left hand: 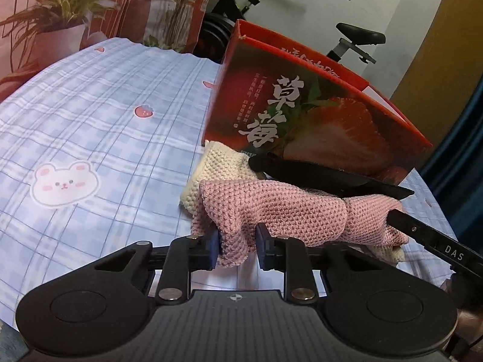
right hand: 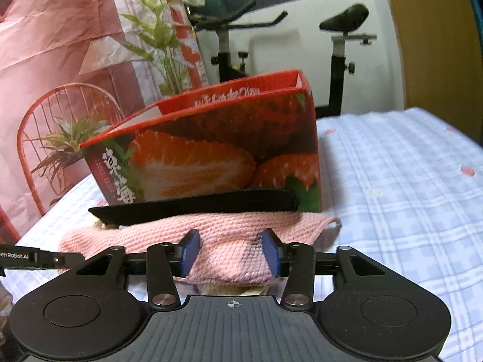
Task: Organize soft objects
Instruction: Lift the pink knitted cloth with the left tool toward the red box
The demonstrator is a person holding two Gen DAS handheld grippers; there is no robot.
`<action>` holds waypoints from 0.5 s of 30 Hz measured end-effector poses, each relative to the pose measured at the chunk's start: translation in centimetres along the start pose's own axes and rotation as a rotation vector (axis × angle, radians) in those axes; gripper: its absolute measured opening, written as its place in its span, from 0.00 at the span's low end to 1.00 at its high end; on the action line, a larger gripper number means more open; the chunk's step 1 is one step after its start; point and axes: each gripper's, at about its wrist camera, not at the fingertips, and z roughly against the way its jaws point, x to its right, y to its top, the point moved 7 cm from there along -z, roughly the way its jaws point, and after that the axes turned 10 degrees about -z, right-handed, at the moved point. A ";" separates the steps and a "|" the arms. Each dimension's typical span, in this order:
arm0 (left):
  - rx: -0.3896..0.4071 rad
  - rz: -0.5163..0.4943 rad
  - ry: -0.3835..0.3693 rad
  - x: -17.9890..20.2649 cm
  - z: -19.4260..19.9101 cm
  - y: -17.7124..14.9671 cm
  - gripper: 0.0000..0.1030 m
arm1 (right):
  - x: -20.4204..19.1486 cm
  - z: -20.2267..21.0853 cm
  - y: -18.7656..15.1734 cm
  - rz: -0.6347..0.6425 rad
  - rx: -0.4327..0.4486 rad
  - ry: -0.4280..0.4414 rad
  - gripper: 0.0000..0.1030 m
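Closest to the cameras are the two claws, both working the same pink knit cloth (left hand: 286, 208) from opposite ends. The left claw (left hand: 238, 246) is pinching a bunched-up fold of it, and the fold fills the gap between the blue pads. The right claw (right hand: 230, 253) is spread, with a hump of pink sitting between its pads, and as far as I can tell they aren't pressing on it. The pink cloth is lying on the bench (left hand: 105, 120), draped half over a cream knit cloth (left hand: 220, 163) and pretty much touching the front of the strawberry box (left hand: 317, 114). The box stands upright just behind with its top open. I can't see whether anything's in it yet. My read is that this is the pick-up step for the pink one: one end is secured, the other isn't gripped, and nothing has gone over the box wall yet. For the next move I'd say the right claw has to either bite down on its end or back right out of the way. Then the cloth needs a lift high enough to clear that tall near wall, because knit like this will sag and drag. I'd also watch that the cream cloth underneath doesn't snag and come along, and that the box doesn't get shoved, since it looks light. Further back there's just a potted plant (left hand: 60, 3) and an exercise bike (left hand: 356, 36), neither of them involved.
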 end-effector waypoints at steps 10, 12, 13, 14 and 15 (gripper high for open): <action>-0.001 -0.020 -0.001 0.1 -0.5 0.1 0.25 | 0.0 -0.9 -0.9 0.005 -0.061 0.011 0.42; -0.001 -0.018 -0.003 0.1 -0.5 0.1 0.25 | -0.3 -0.8 -0.9 0.018 -0.069 0.016 0.35; 0.000 -0.014 -0.006 0.0 -0.5 0.1 0.25 | -0.5 -0.8 -1.0 0.027 -0.075 0.020 0.32; 0.001 -0.009 -0.009 -0.1 -0.5 0.1 0.25 | -0.6 -0.8 -1.0 0.034 -0.079 0.021 0.31; 0.002 -0.003 -0.012 -0.1 -0.4 0.1 0.25 | -0.7 -0.7 -1.0 0.040 -0.080 0.018 0.28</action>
